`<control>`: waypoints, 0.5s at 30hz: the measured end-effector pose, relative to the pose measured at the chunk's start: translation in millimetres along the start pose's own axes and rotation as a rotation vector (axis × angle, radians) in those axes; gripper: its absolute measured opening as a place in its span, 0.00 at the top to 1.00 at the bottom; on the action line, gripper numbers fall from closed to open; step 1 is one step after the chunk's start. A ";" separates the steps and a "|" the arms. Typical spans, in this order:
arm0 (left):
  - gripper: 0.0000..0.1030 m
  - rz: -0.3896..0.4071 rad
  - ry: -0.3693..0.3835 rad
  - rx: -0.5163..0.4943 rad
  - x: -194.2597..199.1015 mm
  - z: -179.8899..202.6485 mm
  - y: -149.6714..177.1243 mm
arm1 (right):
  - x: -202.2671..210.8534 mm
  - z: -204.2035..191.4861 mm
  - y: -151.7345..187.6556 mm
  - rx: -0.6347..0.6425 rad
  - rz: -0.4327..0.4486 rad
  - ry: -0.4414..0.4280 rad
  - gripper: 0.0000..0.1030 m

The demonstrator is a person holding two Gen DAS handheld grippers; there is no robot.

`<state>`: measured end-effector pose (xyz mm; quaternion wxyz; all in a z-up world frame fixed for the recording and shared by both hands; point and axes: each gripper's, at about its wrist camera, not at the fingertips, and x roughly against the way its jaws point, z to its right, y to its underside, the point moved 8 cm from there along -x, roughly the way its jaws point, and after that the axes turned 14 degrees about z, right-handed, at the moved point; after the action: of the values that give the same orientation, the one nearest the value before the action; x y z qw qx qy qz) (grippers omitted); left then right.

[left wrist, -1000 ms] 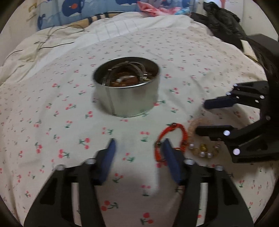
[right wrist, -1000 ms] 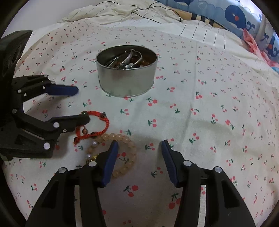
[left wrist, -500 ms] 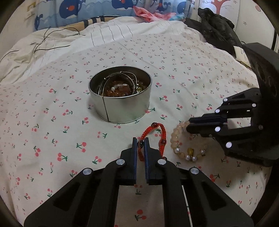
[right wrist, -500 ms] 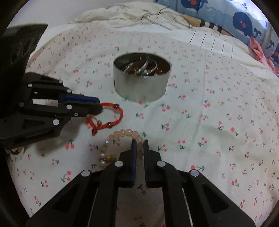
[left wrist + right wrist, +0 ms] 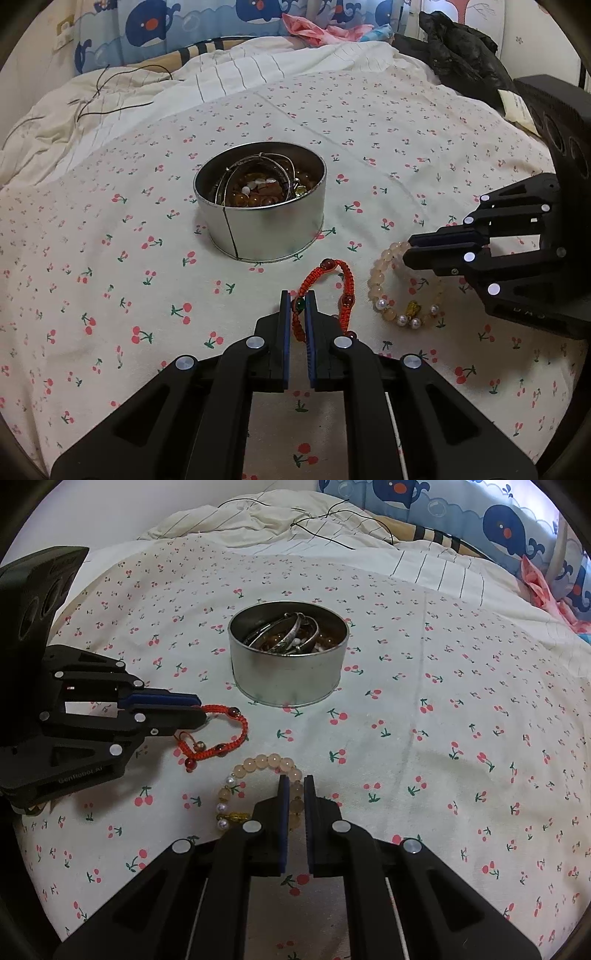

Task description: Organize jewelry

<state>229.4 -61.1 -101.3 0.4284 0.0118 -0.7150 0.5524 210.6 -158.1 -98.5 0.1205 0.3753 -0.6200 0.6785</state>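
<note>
A round metal tin (image 5: 260,206) holding several bangles and bead bracelets stands on the cherry-print bedsheet; it also shows in the right wrist view (image 5: 288,653). My left gripper (image 5: 297,301) is shut on a red braided cord bracelet (image 5: 332,291), which hangs from it in the right wrist view (image 5: 225,734). My right gripper (image 5: 294,786) is shut on a pale peach bead bracelet (image 5: 258,786) with pearls and a gold charm; that bracelet also shows in the left wrist view (image 5: 399,295). Both bracelets sit in front of the tin.
The bed is covered by a white sheet (image 5: 110,295) with red cherries. A striped white duvet (image 5: 221,81) with black cables lies behind the tin. Whale-print pillows (image 5: 498,517) and a black garment (image 5: 461,48) lie at the far edge.
One second ago both grippers were open beside the bracelets. Each has closed on its bracelet, and both have pulled back and up a little from the sheet.
</note>
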 end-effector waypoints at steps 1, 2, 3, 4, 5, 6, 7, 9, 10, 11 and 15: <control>0.94 0.001 -0.001 0.001 0.4 -0.3 -0.5 | 0.4 0.5 -0.7 -0.002 0.002 -0.001 0.92; 0.94 0.004 -0.005 -0.001 1.0 -0.8 -1.1 | 0.8 1.0 -1.0 -0.003 0.003 0.000 0.92; 0.94 0.005 -0.009 -0.004 1.1 -0.3 -1.4 | 0.9 1.5 -1.4 -0.005 0.005 0.000 0.92; 0.94 0.008 -0.014 -0.008 1.8 -0.7 -2.1 | 1.0 1.7 -1.6 -0.005 0.005 0.000 0.92; 0.94 0.010 -0.017 -0.010 2.4 -1.2 -2.5 | 1.4 1.8 -1.7 -0.004 0.006 0.001 0.92; 0.94 0.012 -0.019 -0.012 3.0 -1.7 -2.8 | 2.0 1.6 -2.4 -0.006 0.010 0.000 0.92; 0.94 0.015 -0.021 -0.015 4.0 -1.7 -3.7 | 2.8 1.3 -3.5 -0.009 0.014 -0.002 0.92; 0.94 0.022 -0.028 -0.025 6.1 -2.0 -5.7 | 5.7 2.2 -7.1 -0.022 0.028 -0.011 0.92; 0.94 0.029 -0.031 -0.030 8.5 -2.3 -8.4 | 7.7 3.2 -9.9 -0.031 0.038 -0.015 0.92; 0.94 0.037 -0.027 -0.027 11.7 -3.0 -11.6 | 10.1 4.4 -13.4 -0.044 0.052 -0.023 0.92; 0.94 0.107 -0.021 0.012 34.4 -14.3 -37.8 | 22.3 7.9 -30.5 -0.078 0.122 -0.048 0.92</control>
<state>234.7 -48.7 -50.0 0.3908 -0.0181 -0.7158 0.5784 217.2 -166.0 -61.3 0.0785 0.3478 -0.6702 0.6509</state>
